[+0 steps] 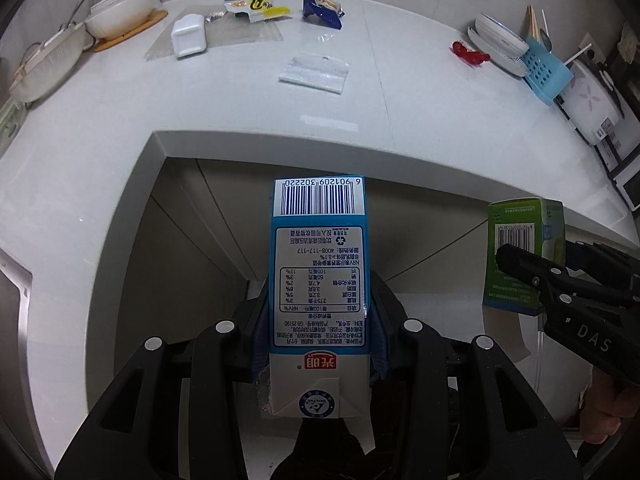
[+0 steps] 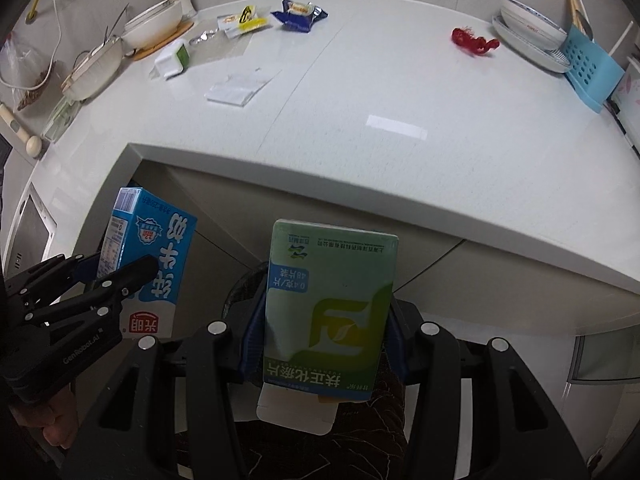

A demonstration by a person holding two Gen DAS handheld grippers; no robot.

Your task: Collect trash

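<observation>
My left gripper (image 1: 318, 344) is shut on a blue and white milk carton (image 1: 319, 280), held in the air below the counter's front edge; the carton also shows in the right wrist view (image 2: 146, 256). My right gripper (image 2: 326, 336) is shut on a green medicine box (image 2: 330, 304), held beside it on the right, also seen in the left wrist view (image 1: 520, 256). On the white counter (image 1: 240, 96) lie a clear plastic bag (image 1: 314, 74), a blue snack wrapper (image 1: 322, 10), a yellow wrapper (image 1: 262, 7), a small white box (image 1: 188, 36) and a red scrap (image 1: 470, 54).
A bowl on a wooden coaster (image 1: 120, 12) and a strainer (image 1: 44, 60) stand at the counter's back left. Stacked plates (image 1: 500, 42) and a blue utensil holder (image 1: 546, 70) stand at the right. Cabinet fronts (image 1: 192, 248) lie below the counter edge.
</observation>
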